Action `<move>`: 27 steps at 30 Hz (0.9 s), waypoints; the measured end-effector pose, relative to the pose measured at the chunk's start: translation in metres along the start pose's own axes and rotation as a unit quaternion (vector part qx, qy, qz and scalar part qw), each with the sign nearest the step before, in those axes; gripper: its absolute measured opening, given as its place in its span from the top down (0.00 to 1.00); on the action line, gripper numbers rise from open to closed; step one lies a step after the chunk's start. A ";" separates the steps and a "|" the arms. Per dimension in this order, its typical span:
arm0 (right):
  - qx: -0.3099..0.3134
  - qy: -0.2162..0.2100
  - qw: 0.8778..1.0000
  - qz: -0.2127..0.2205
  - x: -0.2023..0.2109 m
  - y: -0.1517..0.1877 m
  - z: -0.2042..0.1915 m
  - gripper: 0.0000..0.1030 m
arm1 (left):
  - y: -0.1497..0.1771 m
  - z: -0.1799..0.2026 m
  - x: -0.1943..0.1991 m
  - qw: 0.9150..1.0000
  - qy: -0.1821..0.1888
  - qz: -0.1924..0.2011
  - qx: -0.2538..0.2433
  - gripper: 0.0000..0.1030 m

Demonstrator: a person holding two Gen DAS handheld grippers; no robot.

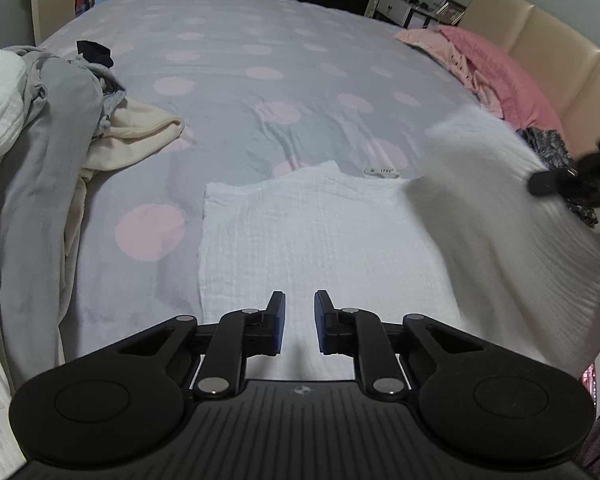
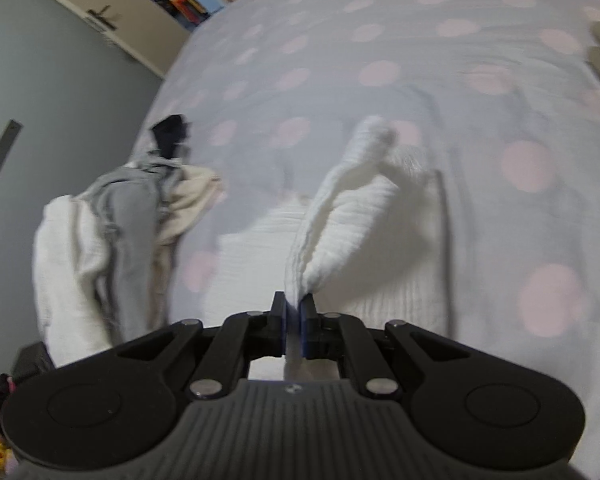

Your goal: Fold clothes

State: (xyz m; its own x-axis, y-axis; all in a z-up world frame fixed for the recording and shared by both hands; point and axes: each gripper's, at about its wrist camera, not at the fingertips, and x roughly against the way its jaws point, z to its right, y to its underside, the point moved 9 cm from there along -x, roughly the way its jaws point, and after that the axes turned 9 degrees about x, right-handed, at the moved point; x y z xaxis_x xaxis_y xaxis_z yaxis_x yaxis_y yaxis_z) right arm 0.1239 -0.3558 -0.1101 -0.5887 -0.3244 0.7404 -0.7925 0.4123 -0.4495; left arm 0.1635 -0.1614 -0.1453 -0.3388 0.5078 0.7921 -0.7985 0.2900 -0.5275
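While pinched, white garment (image 2: 340, 216) trails lengthwise away from right tool (image 2: 294, 312).

Both wrist views look down, sharing bed (image 1: 300, 40)

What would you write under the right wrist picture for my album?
Right gripper, jaws shut on a fold of the white garment, lifts it above the polka-dot bedspread.

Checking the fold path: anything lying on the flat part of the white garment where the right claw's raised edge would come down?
Nothing visible. The right claw is shut on the raised edge of the white garment. Its flat part on the bed is bare; the left claw hangs open over its near end. The clothes pile lies off to the left, apart.
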 end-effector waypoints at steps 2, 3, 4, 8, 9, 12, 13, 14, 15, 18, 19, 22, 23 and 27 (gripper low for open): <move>0.004 -0.020 1.000 -0.003 -0.013 -0.004 -0.020 0.93 | 0.000 -0.004 0.002 1.000 0.002 0.004 0.001 0.88; 0.005 -0.030 1.000 -0.006 -0.020 -0.006 -0.029 0.93 | 0.000 -0.006 0.003 1.000 0.003 0.005 0.003 0.88; 0.007 -0.040 0.999 -0.010 -0.028 -0.007 -0.039 0.93 | 0.000 -0.009 0.004 1.000 0.004 0.005 0.005 0.88; 0.020 -0.063 0.997 -0.031 -0.066 -0.006 -0.077 0.93 | 0.001 -0.020 0.004 1.000 0.001 0.003 0.017 0.88; 0.024 -0.065 0.997 -0.037 -0.076 -0.004 -0.084 0.93 | 0.001 -0.023 0.004 1.000 -0.001 0.003 0.020 0.88; 0.024 -0.069 0.996 -0.052 -0.109 0.004 -0.095 0.93 | 0.000 -0.031 0.003 1.000 -0.005 0.001 0.029 0.88; 0.021 -0.070 0.996 -0.056 -0.119 0.007 -0.097 0.93 | 0.000 -0.033 0.002 1.000 -0.006 0.001 0.031 0.88; 0.019 -0.071 0.995 -0.060 -0.129 0.009 -0.099 0.93 | -0.001 -0.034 0.002 0.999 -0.007 0.001 0.032 0.88; 0.017 -0.072 0.995 -0.065 -0.140 0.012 -0.101 0.93 | -0.001 -0.036 0.002 0.999 -0.008 0.001 0.034 0.88; 0.018 -0.074 0.994 -0.081 -0.164 0.021 -0.110 0.93 | -0.001 -0.038 0.001 0.999 -0.009 -0.001 0.038 0.89; 0.021 -0.073 0.994 -0.084 -0.171 0.023 -0.112 0.93 | -0.001 -0.038 0.001 0.999 -0.009 -0.002 0.039 0.89; 0.029 -0.062 0.994 -0.082 -0.187 0.027 -0.115 0.93 | 0.000 -0.039 0.000 0.999 -0.010 -0.005 0.037 0.89; 0.029 -0.056 0.995 -0.083 -0.192 0.028 -0.115 0.88 | 0.001 -0.039 0.000 0.999 -0.009 -0.006 0.037 0.88; 0.025 -0.062 0.994 -0.081 -0.193 0.029 -0.115 0.79 | 0.001 -0.039 0.003 0.999 -0.004 -0.003 0.043 0.88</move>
State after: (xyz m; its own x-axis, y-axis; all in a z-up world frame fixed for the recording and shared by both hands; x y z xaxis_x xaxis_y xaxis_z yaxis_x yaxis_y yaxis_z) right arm 0.2328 -0.1839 -0.2083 -0.4646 -0.4866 0.7398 -0.8840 0.3044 -0.3549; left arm 0.1806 -0.1279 -0.1551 -0.3380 0.4991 0.7979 -0.8398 0.2227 -0.4951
